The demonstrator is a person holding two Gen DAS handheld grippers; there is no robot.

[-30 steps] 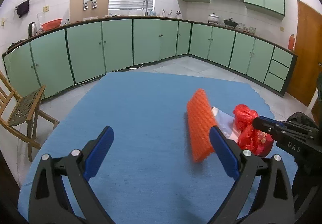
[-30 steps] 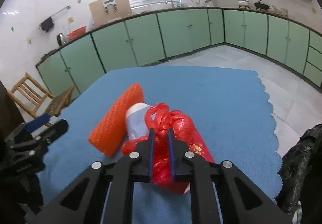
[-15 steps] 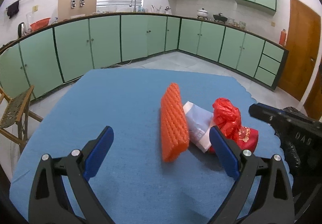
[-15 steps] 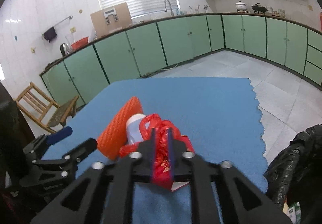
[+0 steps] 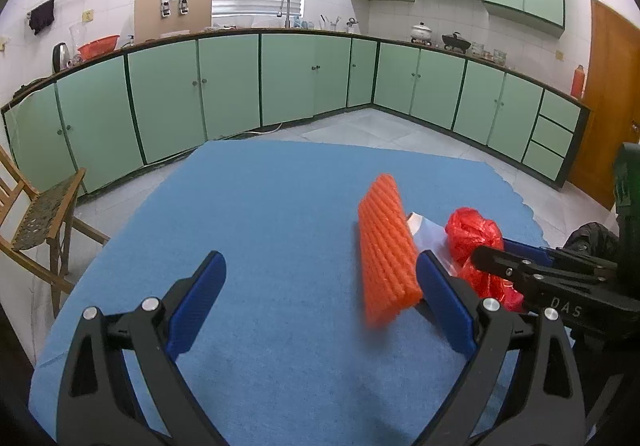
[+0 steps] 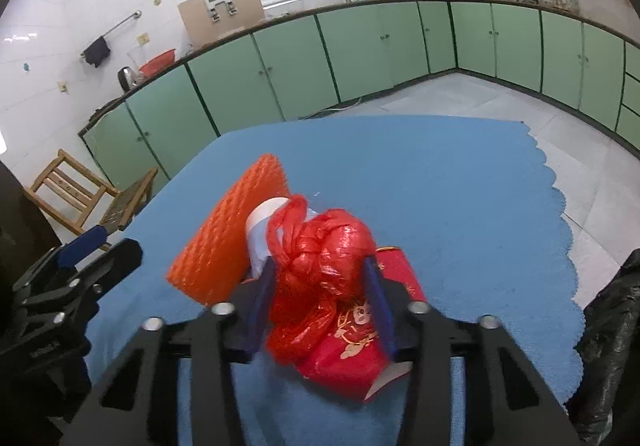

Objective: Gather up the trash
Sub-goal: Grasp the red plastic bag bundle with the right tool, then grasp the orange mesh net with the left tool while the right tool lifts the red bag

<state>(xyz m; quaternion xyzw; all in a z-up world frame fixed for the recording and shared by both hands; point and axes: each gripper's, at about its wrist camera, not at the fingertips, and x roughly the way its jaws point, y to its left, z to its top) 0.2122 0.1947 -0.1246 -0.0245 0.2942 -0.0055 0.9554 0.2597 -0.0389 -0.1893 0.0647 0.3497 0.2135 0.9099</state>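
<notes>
Blue cloth (image 5: 280, 213) covers the table, green cabinets (image 5: 232, 85) run round the kitchen behind, wooden chair (image 5: 36, 213) off the table's left edge. Black bin bag (image 6: 612, 330) hangs at the right edge of the table in the right wrist view. Trash sits in one cluster on the right part of the cloth: orange ribbed foam sheet (image 5: 386, 250) leaning on its edge, white wrapper (image 6: 260, 230) just beside it, knotted red plastic bag (image 6: 320, 258) lying on a red packet with gold print (image 6: 360, 342). Left gripper (image 5: 320, 302): jaws wide apart, nothing between them, foam sheet just by its right finger. Right gripper (image 6: 320, 298): jaws have just been opening, now straddling the red bag; whether the pads press it, can't tell.
</notes>
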